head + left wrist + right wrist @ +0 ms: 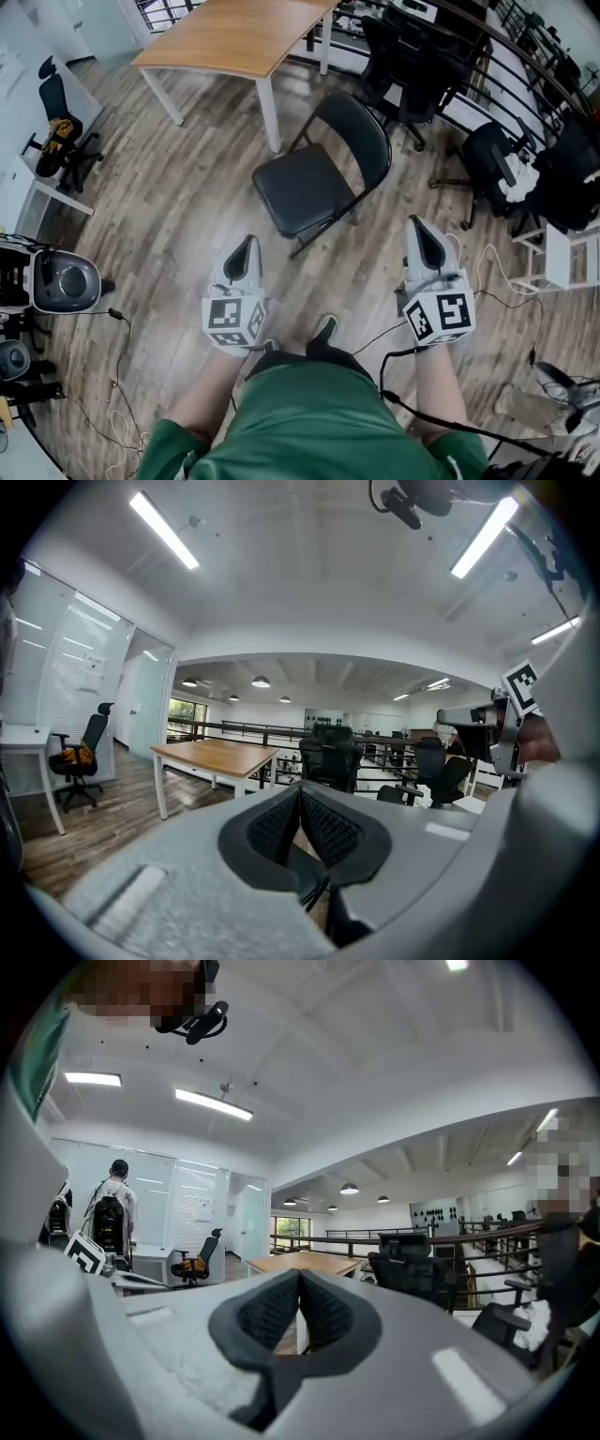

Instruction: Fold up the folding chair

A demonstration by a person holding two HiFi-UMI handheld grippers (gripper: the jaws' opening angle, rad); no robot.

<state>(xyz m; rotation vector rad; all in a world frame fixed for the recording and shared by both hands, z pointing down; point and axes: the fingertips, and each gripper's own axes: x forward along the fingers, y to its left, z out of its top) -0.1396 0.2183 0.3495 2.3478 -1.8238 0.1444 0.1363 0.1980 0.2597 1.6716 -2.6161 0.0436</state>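
The black folding chair (314, 178) stands unfolded on the wooden floor ahead of me, seat toward me and backrest on its far right. My left gripper (246, 246) hovers short of the seat's near edge, jaws shut and empty. My right gripper (419, 225) hangs to the right of the chair's frame, also shut with nothing in it. In the left gripper view the pads (323, 827) meet at my left gripper (300, 794). In the right gripper view my right gripper (300, 1279) shows the same closed pads. Neither gripper touches the chair.
A wooden table (234, 37) with white legs stands just behind the chair. Black office chairs (403, 56) line a railing at the back right, and another (56, 122) sits at the left. Cables (122, 375) trail over the floor, with a round machine (61, 281) left and a white rack (562, 253) right.
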